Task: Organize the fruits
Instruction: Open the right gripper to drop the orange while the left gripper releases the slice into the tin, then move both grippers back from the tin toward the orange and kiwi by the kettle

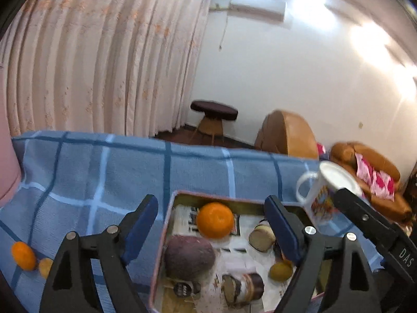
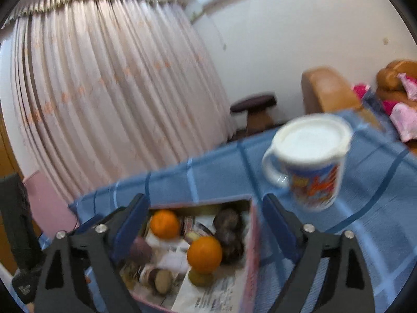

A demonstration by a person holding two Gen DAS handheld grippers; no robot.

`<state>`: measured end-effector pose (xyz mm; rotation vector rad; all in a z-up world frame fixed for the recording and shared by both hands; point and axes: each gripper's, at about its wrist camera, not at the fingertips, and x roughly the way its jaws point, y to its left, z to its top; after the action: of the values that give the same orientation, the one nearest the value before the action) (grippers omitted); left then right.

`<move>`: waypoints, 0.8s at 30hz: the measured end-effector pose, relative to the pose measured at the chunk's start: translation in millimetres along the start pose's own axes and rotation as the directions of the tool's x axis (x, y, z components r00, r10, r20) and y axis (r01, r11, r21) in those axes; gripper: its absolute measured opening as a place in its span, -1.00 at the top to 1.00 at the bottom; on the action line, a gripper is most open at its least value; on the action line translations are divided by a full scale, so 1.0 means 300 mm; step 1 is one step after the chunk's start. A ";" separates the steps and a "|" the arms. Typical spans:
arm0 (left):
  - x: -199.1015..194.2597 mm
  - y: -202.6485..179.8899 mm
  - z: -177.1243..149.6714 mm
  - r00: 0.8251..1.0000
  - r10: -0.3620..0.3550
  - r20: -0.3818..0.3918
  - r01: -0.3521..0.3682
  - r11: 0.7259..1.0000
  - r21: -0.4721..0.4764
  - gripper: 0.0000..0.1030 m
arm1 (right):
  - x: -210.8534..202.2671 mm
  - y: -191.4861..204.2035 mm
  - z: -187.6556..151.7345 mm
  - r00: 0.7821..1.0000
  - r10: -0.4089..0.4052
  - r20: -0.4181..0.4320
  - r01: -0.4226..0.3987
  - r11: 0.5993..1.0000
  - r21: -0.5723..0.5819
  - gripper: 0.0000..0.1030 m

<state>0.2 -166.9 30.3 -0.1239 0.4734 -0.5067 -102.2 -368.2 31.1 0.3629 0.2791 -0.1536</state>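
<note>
We hold both claws wide apart and empty over the pink box (image 1: 166, 234): the left claw (image 1: 211, 224) frames one orange (image 1: 215, 220), the right claw (image 2: 202, 217) another orange (image 2: 204, 254). Two small oranges (image 1: 23, 255) lie on the blue-checked counter (image 1: 104, 172) outside.

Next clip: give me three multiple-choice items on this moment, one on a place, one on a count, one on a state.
1. Where does the white printed mug stand?
A. inside the box
B. on the blue checked cloth, beside the box
C. on the stool

2. How many oranges lie outside the pink-rimmed box, left wrist view?
A. none
B. two
C. five

3. The left gripper is
A. open, empty
B. shut on an orange
C. shut on the mug

Answers: 1 B, the mug sits right of the box wall. 2 B, two oranges rest on the cloth at left. 3 A, fingers spread, nothing between.
</note>
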 end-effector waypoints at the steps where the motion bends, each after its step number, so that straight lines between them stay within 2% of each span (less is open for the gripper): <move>1: -0.012 0.006 0.008 1.000 0.007 0.018 -0.007 1.000 -0.003 -0.65 | -0.012 0.003 0.001 0.999 -0.032 0.024 0.032 0.999 -0.012 -0.85; 3: -0.043 0.022 0.021 0.997 0.036 0.063 -0.036 0.999 -0.013 -0.65 | -0.025 0.007 0.002 0.996 -0.071 0.053 0.072 0.997 -0.024 -0.85; 6: -0.086 0.058 0.035 0.985 0.128 0.112 -0.128 0.992 -0.007 -0.65 | -0.045 0.027 0.000 0.988 -0.119 0.095 0.125 0.991 -0.051 -0.86; 9: -0.115 0.084 0.023 0.969 0.204 0.137 -0.209 0.978 0.024 -0.65 | -0.062 0.045 -0.001 0.979 -0.154 0.133 0.164 0.984 -0.073 -0.94; 12: -0.136 0.113 0.005 0.957 0.247 0.152 -0.255 0.966 0.033 -0.65 | -0.071 0.048 -0.005 0.970 -0.187 0.154 0.204 0.974 -0.100 -0.95; 16: -0.147 0.141 -0.019 0.949 0.275 0.152 -0.283 0.958 0.033 -0.65 | -0.075 0.055 -0.017 0.961 -0.218 0.169 0.239 0.964 -0.114 -0.95; 19: -0.137 0.140 -0.036 0.937 0.315 0.150 -0.328 0.942 0.067 -0.65 | -0.080 0.068 -0.028 0.956 -0.236 0.175 0.260 0.958 -0.125 -0.94; 24: -0.146 0.159 -0.060 0.941 0.312 0.132 -0.325 0.941 0.092 -0.65 | -0.089 0.104 -0.047 0.957 -0.233 0.170 0.258 0.956 -0.141 -0.94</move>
<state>-21.2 -103.8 21.1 0.0333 0.3414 -0.2046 -124.7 -331.6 36.5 0.1527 0.1833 -0.4002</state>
